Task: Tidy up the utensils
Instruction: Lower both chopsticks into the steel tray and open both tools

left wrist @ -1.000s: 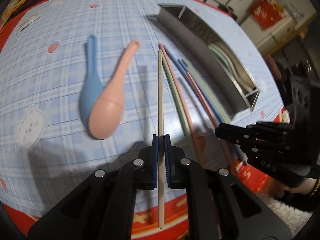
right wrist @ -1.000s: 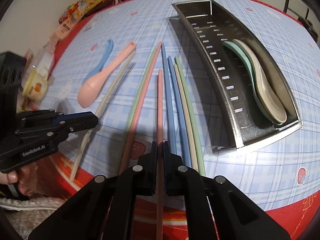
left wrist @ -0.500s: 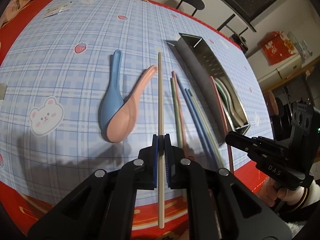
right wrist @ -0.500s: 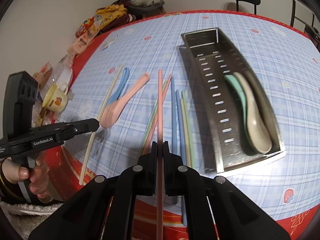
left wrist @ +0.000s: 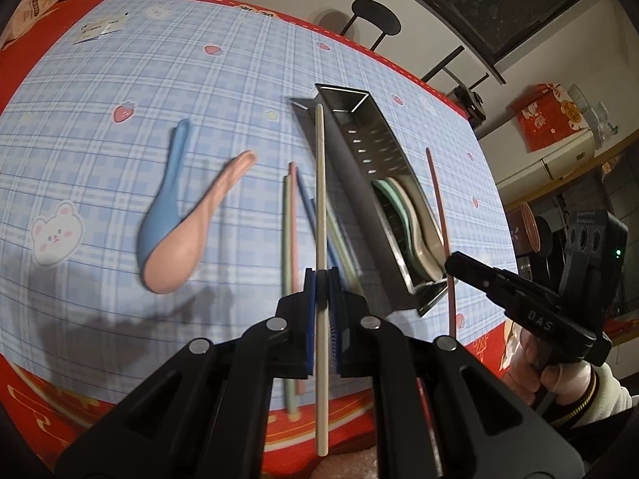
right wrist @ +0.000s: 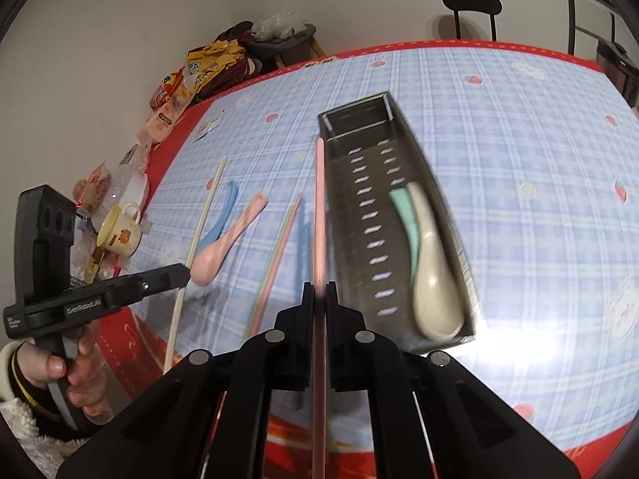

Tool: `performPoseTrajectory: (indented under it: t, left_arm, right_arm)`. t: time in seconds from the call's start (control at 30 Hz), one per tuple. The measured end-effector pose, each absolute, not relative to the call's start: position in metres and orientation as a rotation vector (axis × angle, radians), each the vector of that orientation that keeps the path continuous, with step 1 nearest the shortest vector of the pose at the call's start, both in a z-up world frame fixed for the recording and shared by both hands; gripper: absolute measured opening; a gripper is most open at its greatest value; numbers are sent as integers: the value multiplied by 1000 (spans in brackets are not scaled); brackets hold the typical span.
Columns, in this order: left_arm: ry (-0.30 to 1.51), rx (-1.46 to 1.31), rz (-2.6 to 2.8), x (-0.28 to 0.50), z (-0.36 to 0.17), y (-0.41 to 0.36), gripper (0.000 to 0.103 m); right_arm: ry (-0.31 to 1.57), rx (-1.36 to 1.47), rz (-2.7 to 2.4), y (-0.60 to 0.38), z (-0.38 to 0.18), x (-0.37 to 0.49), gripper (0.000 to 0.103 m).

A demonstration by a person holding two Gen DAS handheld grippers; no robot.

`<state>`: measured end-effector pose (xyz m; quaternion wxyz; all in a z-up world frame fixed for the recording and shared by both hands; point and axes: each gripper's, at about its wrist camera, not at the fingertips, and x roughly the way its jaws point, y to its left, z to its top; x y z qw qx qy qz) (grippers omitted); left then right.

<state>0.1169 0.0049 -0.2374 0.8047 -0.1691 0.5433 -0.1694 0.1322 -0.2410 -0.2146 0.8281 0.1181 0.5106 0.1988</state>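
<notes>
My left gripper (left wrist: 322, 275) is shut on a cream chopstick (left wrist: 319, 183), held in the air above the table. My right gripper (right wrist: 318, 288) is shut on a pink chopstick (right wrist: 319, 199), also lifted, its far tip beside the left wall of the steel utensil tray (right wrist: 441, 207). A green spoon (right wrist: 399, 199) and a cream spoon (right wrist: 433, 279) lie in the tray's near end. On the cloth to the tray's left rest several chopsticks (left wrist: 288, 215), a pink spoon (left wrist: 191, 239) and a blue spoon (left wrist: 167, 199). In the left wrist view the right gripper (left wrist: 453, 261) holds its pink chopstick (left wrist: 437, 203) over the tray.
The table wears a blue plaid cloth (right wrist: 519, 167) with a red border. A yellow mug (right wrist: 120, 227) and snack packets (right wrist: 167, 111) crowd the far left edge. Black chairs (right wrist: 471, 4) stand behind the table. A hand (right wrist: 64, 367) grips the left handle.
Both grippers have risen with their chopsticks, so the table looks farther away. The right gripper carried the pink chopstick rightward towards the tray; the cream chopstick now crosses the tray's left side.
</notes>
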Motion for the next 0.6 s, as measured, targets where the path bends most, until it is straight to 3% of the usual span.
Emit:
performPoseTrajectory:
  t: [0.6]
  left_arm:
    - [1126, -593, -246, 162, -245, -43, 10]
  right_arm:
    - [1076, 103, 500, -247, -234, 231, 6]
